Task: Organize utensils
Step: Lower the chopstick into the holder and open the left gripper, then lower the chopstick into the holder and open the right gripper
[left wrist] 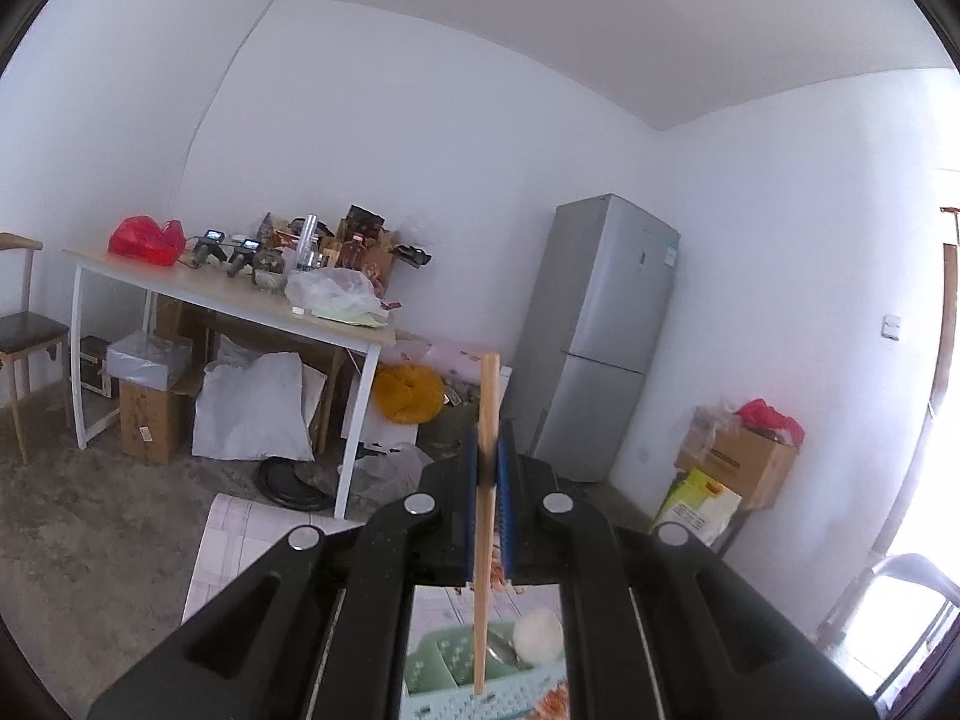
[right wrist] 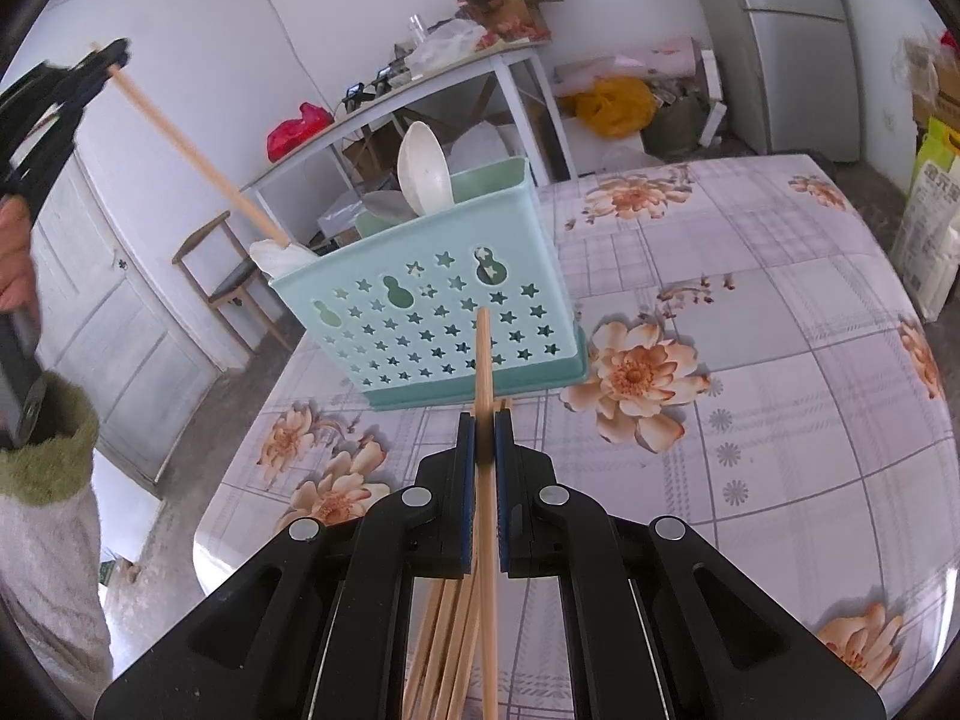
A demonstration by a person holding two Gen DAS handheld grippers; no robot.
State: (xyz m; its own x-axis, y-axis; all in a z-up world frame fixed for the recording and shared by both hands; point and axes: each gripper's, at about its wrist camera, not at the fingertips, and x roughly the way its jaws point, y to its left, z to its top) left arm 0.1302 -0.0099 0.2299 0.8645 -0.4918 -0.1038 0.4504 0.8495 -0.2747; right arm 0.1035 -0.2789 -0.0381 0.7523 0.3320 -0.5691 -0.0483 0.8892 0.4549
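Right wrist view: a single chopstick (right wrist: 198, 151) is hanging at a slant above the teal utensil caddy (right wrist: 444, 312), its lower tip sitting at the caddy's left end compartment, just beside a white utensil (right wrist: 279, 257) that is already standing there. The left gripper (right wrist: 111, 57) is pinching the upper end of this chopstick, with the jaws pressed onto the wood. A white spoon (right wrist: 425, 168) and a grey spoon (right wrist: 384, 204) are occupying the rear compartment. The right gripper (right wrist: 485, 420) is clamping a second chopstick (right wrist: 483, 360) that is pointing toward the caddy's perforated front wall, while loose chopsticks (right wrist: 444, 642) are lying on the floral tablecloth (right wrist: 750, 360) beneath it. To do this step well, the held stick is best brought nearer upright over the end compartment, so that it is sliding down inside the wall rather than leaning on the rim. Releasing should wait until the tip is resting on the bottom. In the left wrist view the same chopstick (left wrist: 487, 480) is crossing the closed jaws, with the caddy (left wrist: 456, 678) directly below.
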